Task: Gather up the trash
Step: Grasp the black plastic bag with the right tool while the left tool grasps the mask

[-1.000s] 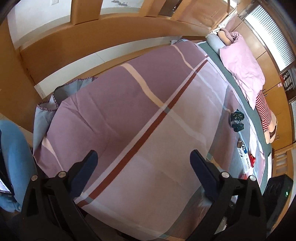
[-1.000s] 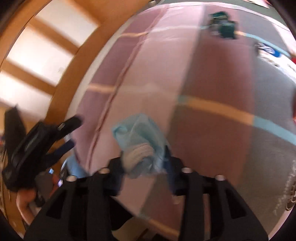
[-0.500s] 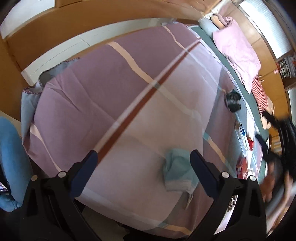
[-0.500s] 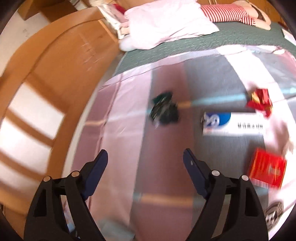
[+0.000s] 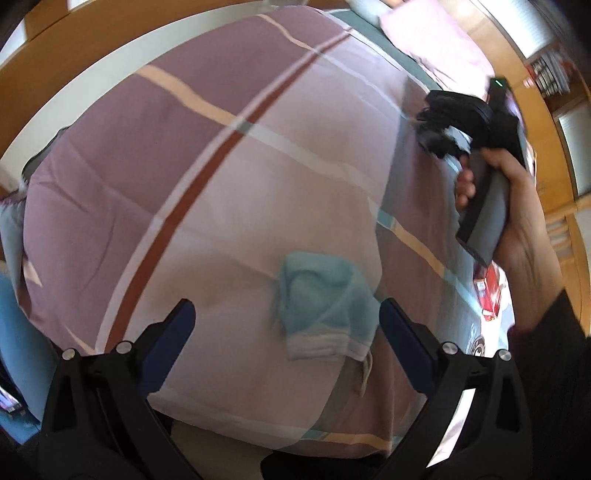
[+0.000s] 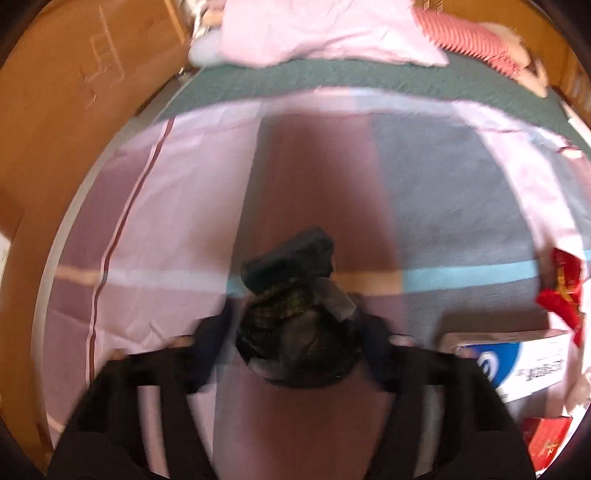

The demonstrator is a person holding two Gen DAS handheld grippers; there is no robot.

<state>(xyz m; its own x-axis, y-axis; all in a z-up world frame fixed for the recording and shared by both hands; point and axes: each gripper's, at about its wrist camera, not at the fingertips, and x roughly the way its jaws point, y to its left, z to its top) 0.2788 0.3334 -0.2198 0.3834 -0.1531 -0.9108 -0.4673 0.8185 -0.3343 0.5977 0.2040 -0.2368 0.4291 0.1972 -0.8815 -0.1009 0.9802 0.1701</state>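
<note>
A crumpled black wrapper [image 6: 291, 295] lies on the striped bedspread [image 6: 443, 221]. My right gripper [image 6: 295, 332] is open, its blurred fingers on either side of the wrapper. It also shows in the left wrist view [image 5: 439, 122], held in a hand over the wrapper. A light blue face mask [image 5: 325, 306] lies on the bedspread [image 5: 184, 147] just ahead of my left gripper [image 5: 284, 332], which is open and empty.
A white and blue box [image 6: 517, 358], red wrappers [image 6: 565, 291] and a red packet [image 6: 546, 443] lie at the right. A pink pillow [image 6: 325, 29] and a striped doll [image 6: 476, 37] lie at the bed's far end. A wooden bed frame [image 6: 74, 92] is at left.
My right gripper let go of the blue mask, which now lies on the bed, and moved forward to the black wrapper. My left gripper moved closer to the mask.
</note>
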